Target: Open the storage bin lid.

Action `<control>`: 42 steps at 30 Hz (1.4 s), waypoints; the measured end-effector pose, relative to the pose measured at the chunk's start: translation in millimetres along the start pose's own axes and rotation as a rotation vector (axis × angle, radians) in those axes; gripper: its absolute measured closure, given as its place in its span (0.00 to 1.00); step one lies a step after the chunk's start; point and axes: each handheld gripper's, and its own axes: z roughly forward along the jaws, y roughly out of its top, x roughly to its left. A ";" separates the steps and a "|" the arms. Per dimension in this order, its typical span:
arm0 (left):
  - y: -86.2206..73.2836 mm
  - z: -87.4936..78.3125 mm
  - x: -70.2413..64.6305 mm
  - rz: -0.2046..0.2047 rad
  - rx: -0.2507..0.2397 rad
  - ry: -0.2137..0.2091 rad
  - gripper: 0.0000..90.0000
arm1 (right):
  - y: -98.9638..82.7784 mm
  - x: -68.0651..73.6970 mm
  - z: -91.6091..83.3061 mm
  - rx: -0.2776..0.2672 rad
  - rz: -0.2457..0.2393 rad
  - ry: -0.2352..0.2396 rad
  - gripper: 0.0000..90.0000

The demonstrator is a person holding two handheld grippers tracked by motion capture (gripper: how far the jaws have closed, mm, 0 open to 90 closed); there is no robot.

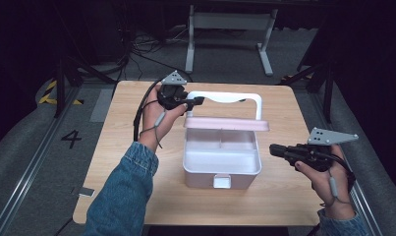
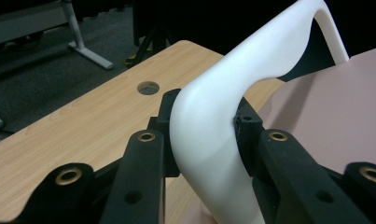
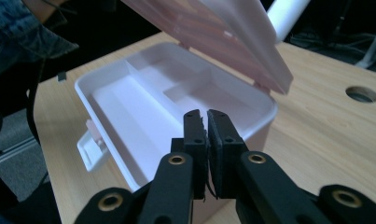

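While left gripper [image 1: 198, 101] clamps white handle [image 1: 230, 97] at far-left corner, pink box [image 1: 221, 162] sits mid tabletop [image 1: 127, 147], lid [image 1: 227, 123] propped open. Right gripper [image 1: 274, 149] near right wall, fingers pinched together, empty. Tip: keep handle steady, bring right in slow, avoid nudging lid.

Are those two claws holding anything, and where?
The left gripper clamps the box's white handle at its bend. The right gripper is shut, empty.

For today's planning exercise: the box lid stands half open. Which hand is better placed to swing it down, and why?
Probably the right. The right gripper is shut on nothing beside the box, free to reach the lid. The left gripper is clamped on the handle.
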 end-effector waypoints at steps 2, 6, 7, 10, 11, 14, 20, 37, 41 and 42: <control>-0.2 0.7 0.4 -0.007 -0.006 0.000 0.80 | 2.3 0.3 2.2 -0.031 -0.004 0.004 1.00; -0.3 0.7 0.7 -0.008 -0.008 0.001 0.80 | 9.2 2.3 8.4 -0.112 0.001 0.011 1.00; -0.5 0.7 0.4 -0.012 -0.009 0.001 0.79 | 10.8 2.6 10.1 -0.125 0.000 0.011 1.00; -0.9 0.2 0.5 -0.008 -0.008 0.000 0.79 | 14.0 5.3 18.1 -0.158 -0.007 -0.014 1.00; -1.2 -0.2 0.6 -0.008 -0.007 0.000 0.79 | 14.9 6.5 21.7 -0.169 -0.002 -0.012 1.00; -2.4 -0.4 0.9 -0.007 -0.013 -0.001 0.78 | 16.4 8.3 28.5 -0.185 0.002 -0.013 1.00; -4.6 0.4 1.3 -0.011 -0.021 -0.005 0.76 | 17.2 6.9 30.3 -0.206 0.006 -0.032 1.00; -6.5 -29.7 -0.4 0.033 -0.077 0.101 0.48 | 15.8 3.9 30.5 -0.206 0.007 -0.036 1.00; -9.4 -50.9 -4.4 0.051 -0.103 0.094 0.47 | 14.7 3.4 29.5 -0.202 0.012 -0.036 1.00; -10.2 -54.5 -5.9 0.055 -0.109 0.090 0.46 | 14.6 3.2 29.3 -0.205 0.014 -0.037 1.00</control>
